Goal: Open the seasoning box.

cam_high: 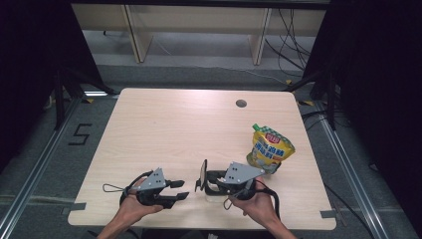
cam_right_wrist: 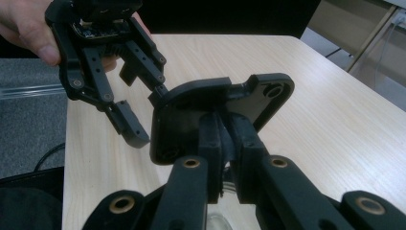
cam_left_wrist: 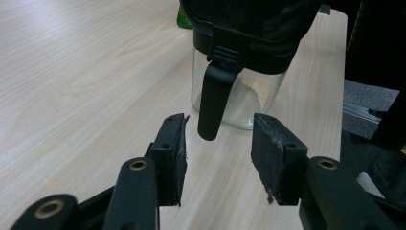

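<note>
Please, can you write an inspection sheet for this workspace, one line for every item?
Surface: light wood table, round hole near far edge.
Job's things: clear jar, black lid raised open, pale crumbs inside.
Clutter: yellow snack pouch standing at the right.
Grippers: left gripper open, jaws on either side of the jar's latch, not touching; right gripper shut on the lid.
Cables: wires on the floor behind.
Surroundings: table legs at the back, dark curtains at both sides.

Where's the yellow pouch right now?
In the high view the yellow pouch stands at the table's right side, just beyond the right gripper, below the round hole.
</note>
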`<act>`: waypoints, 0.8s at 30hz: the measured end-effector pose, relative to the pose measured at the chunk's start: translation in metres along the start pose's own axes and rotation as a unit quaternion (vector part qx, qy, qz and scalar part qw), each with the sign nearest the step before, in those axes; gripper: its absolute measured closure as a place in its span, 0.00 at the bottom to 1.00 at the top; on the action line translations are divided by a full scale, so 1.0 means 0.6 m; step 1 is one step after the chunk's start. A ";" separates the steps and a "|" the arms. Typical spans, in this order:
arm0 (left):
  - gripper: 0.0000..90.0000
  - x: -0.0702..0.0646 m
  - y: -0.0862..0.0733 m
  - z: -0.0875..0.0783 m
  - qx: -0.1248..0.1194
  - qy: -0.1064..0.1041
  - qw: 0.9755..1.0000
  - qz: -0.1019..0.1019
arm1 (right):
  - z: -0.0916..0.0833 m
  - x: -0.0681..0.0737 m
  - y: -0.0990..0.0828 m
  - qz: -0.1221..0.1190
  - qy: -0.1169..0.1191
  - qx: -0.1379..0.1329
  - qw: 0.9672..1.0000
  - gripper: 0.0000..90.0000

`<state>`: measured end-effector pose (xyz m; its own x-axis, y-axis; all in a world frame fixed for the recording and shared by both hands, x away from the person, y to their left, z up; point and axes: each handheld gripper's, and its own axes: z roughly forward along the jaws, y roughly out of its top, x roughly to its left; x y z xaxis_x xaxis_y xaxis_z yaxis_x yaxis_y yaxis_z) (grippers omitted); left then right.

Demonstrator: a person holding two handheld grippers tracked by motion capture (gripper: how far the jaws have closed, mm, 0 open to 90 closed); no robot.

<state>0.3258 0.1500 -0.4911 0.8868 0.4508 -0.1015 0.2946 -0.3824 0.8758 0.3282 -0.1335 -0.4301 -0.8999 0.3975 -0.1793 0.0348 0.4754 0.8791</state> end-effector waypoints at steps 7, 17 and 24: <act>0.58 0.002 -0.012 -0.011 0.007 -0.002 1.000 0.003 | 0.011 0.002 0.006 -0.007 0.002 0.004 1.000 0.95; 0.57 0.002 -0.019 -0.017 0.010 0.001 1.000 -0.004 | 0.025 0.004 0.011 -0.016 0.003 0.010 1.000 0.95; 0.59 -0.001 -0.020 -0.009 0.013 -0.002 1.000 0.002 | 0.027 0.003 0.010 -0.018 0.000 0.013 1.000 0.95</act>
<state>0.3201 0.1589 -0.4989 0.8893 0.4463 -0.0998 0.3001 -0.4047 0.8638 0.3337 -0.1174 -0.4324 -0.9007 0.3798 -0.2109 0.0135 0.5098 0.8602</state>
